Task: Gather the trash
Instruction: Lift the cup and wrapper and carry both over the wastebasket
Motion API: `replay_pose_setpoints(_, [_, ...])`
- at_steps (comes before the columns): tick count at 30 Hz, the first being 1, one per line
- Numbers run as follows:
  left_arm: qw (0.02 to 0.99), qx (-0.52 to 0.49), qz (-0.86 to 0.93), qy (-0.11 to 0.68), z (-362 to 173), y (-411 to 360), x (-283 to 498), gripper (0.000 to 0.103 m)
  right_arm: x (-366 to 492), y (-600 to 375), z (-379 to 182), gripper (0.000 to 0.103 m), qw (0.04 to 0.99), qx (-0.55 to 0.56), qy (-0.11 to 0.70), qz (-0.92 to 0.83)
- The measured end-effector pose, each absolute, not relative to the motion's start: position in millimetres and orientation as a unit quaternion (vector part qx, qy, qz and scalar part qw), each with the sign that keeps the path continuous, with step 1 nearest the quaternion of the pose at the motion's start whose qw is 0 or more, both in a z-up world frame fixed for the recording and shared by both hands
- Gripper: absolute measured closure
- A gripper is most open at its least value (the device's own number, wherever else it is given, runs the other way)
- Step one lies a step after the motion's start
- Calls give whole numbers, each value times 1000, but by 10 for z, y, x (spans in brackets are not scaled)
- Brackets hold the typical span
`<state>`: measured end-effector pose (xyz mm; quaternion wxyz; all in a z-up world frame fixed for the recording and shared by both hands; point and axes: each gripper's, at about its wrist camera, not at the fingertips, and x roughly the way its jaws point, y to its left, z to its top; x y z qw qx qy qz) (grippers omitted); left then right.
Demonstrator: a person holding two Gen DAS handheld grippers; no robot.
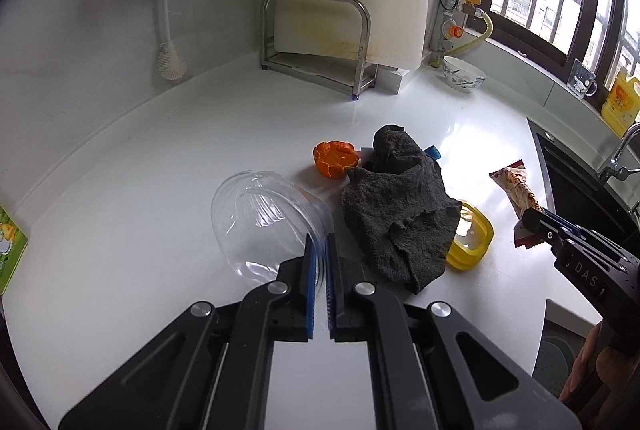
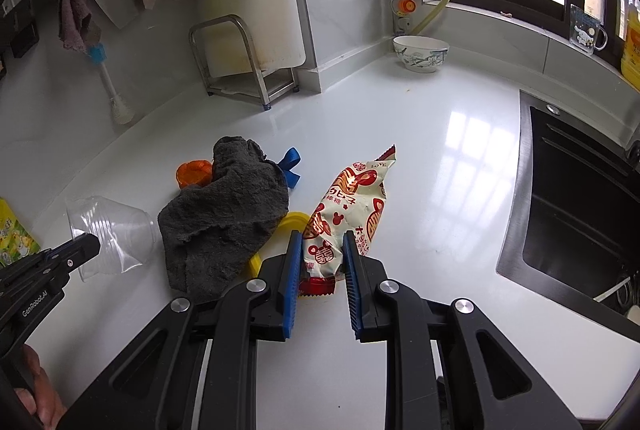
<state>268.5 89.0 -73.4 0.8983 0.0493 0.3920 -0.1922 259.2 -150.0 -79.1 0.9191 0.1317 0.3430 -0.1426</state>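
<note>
My left gripper (image 1: 319, 239) is shut on the rim of a clear plastic cup (image 1: 267, 220) that lies on its side on the white counter; the cup also shows in the right wrist view (image 2: 114, 236). My right gripper (image 2: 322, 236) has its jaws around the lower end of a red and white snack wrapper (image 2: 349, 208), pads touching its sides; the wrapper shows in the left wrist view (image 1: 518, 192). An orange peel (image 1: 335, 158) lies beyond a crumpled dark grey cloth (image 1: 398, 206). A yellow lid (image 1: 470, 240) sticks out from under the cloth.
A blue plastic piece (image 2: 291, 166) lies behind the cloth. A black sink (image 2: 576, 202) is set into the counter at the right. A patterned bowl (image 2: 420, 52) and a steel rack (image 1: 316, 38) stand at the back. A green box (image 1: 10, 250) sits at the left edge.
</note>
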Motion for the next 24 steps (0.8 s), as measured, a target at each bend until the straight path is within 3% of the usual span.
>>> replay_pose_setpoints(24, [905,62,-178,381,-328,356,1508,98,1397,-1712,-458,83,931,117,337,-76])
